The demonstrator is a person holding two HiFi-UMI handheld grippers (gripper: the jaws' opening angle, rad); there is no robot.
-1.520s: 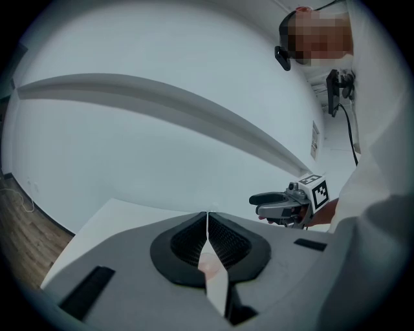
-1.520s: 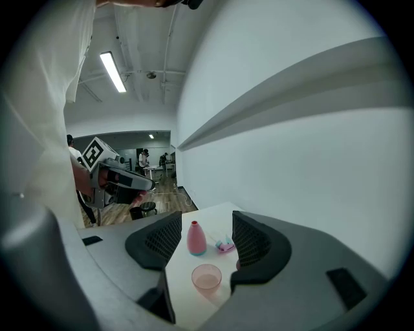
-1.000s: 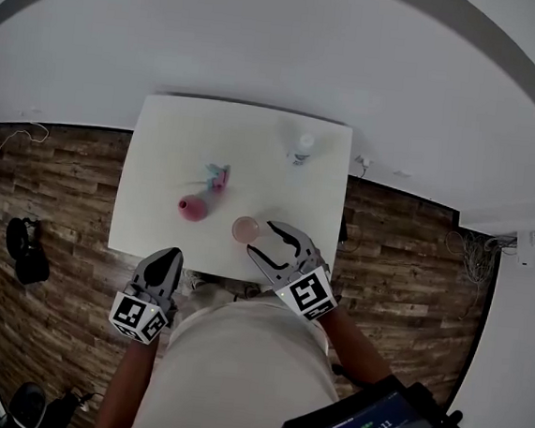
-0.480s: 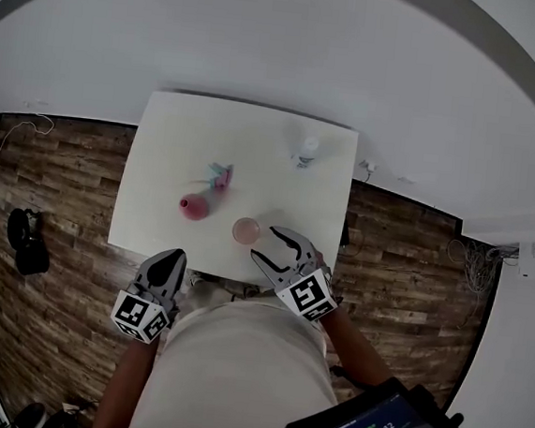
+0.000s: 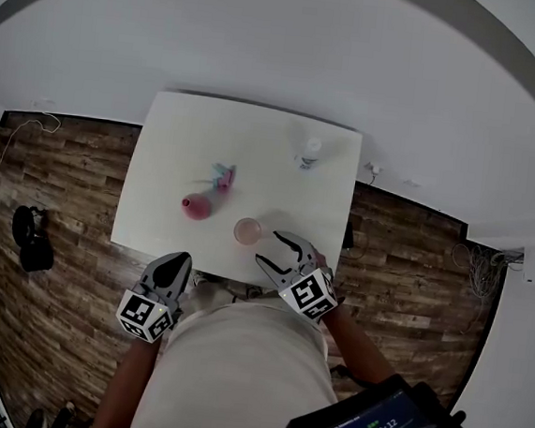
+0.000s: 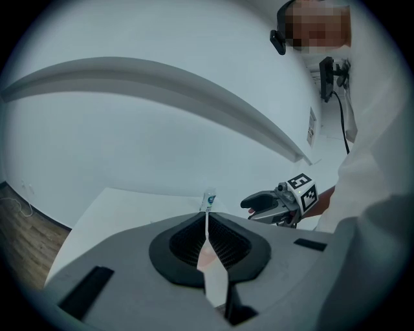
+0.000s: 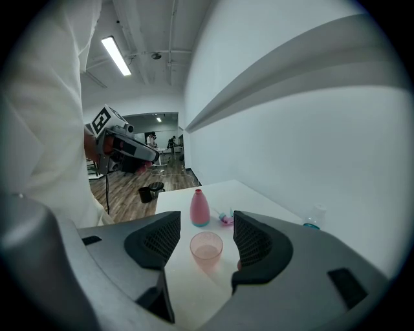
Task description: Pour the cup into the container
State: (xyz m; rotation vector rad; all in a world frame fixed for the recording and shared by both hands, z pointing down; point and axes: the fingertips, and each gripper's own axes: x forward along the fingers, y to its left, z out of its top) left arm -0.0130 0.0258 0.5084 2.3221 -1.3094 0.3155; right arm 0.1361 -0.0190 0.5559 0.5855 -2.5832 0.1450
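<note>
Looking down from the head view, we see a translucent pink plastic cup [image 5: 247, 231] near the front edge of the white rectangular surface [image 5: 180, 144]. An opaque pink bottle-shaped container [image 5: 195, 207] stands to the cup's left, the right gripper [image 5: 270, 247] is just short of the cup, and the left gripper [image 5: 177, 263] is well off to its left. In the left gripper view, its fingers [image 6: 187, 245] are pressed together on nothing. In the right gripper view, the fingers [image 7: 262, 249] stand moderately apart, having just opened slightly, with the cup ahead between them, untouched.
</note>
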